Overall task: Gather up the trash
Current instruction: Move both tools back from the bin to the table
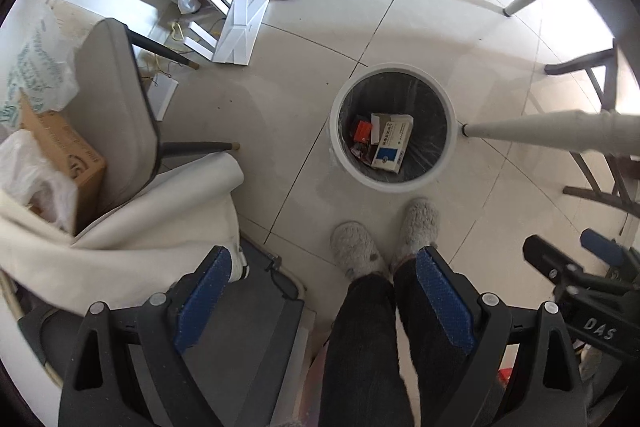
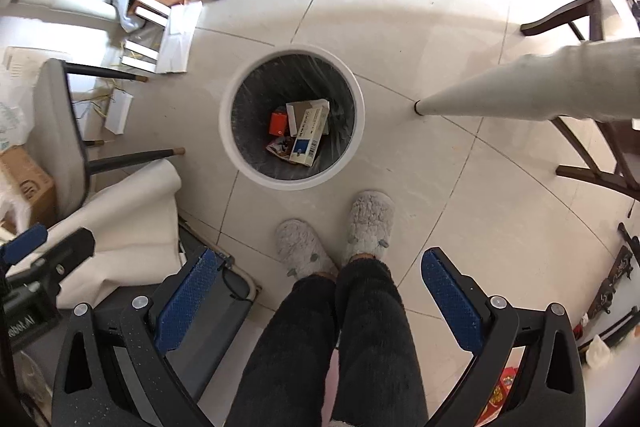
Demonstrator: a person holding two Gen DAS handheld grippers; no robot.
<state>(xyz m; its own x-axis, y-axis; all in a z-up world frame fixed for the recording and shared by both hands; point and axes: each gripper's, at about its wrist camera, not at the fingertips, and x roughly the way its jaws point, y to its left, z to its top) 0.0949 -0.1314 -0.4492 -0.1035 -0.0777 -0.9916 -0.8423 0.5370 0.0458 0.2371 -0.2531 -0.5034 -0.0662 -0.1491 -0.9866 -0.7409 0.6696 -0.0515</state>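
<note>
A white round trash bin [image 1: 450, 115] with a black liner stands on the tiled floor; it also shows in the right wrist view [image 2: 362, 115]. Inside lie a white and blue medicine box [image 1: 390, 143] [image 2: 310, 137], an orange box [image 1: 363, 131] [image 2: 278, 123] and a small wrapper [image 2: 280, 147]. My left gripper [image 1: 324, 267] is open and empty, held high above the floor, nearer than the bin. My right gripper [image 2: 320, 263] is open and empty too, at a like height. The right gripper shows at the left view's right edge [image 1: 568, 271].
The person's legs and grey slippers [image 1: 356, 251] [image 2: 370, 219] stand just before the bin. A grey chair [image 1: 116, 99] with a cardboard box [image 1: 64, 155] and a cloth is to the left. White table legs [image 1: 552, 129] [image 2: 500, 95] and dark chairs are on the right. Boxes, papers and slippers clutter the far left floor [image 1: 240, 31].
</note>
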